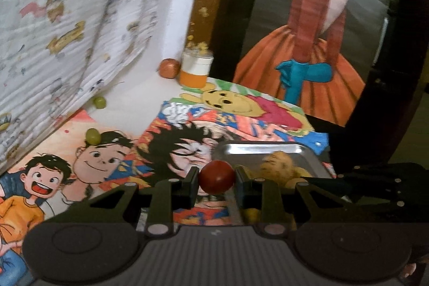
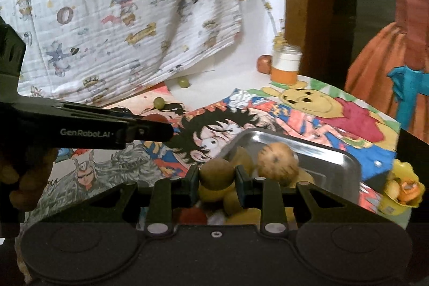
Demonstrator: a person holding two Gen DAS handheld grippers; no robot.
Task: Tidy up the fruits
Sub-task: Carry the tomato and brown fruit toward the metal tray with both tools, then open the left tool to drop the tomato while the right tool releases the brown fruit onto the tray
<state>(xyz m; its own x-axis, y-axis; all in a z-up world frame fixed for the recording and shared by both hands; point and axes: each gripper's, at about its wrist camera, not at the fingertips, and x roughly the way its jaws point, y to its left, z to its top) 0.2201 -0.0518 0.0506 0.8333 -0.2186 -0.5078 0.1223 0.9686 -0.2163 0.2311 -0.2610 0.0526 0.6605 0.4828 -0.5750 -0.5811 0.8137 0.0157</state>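
My left gripper is shut on a small red fruit and holds it by the near left rim of a steel tray. It also shows from the side in the right wrist view. My right gripper is shut on a brown round fruit over the tray. A pale orange-brown fruit and yellow fruits lie in the tray's near end. Two green grapes and a reddish fruit lie on the table.
An orange and white jar stands at the back by a wooden post. A printed cloth hangs on the left. Cartoon drawings cover the table. A yellow bowl of items sits at the right edge.
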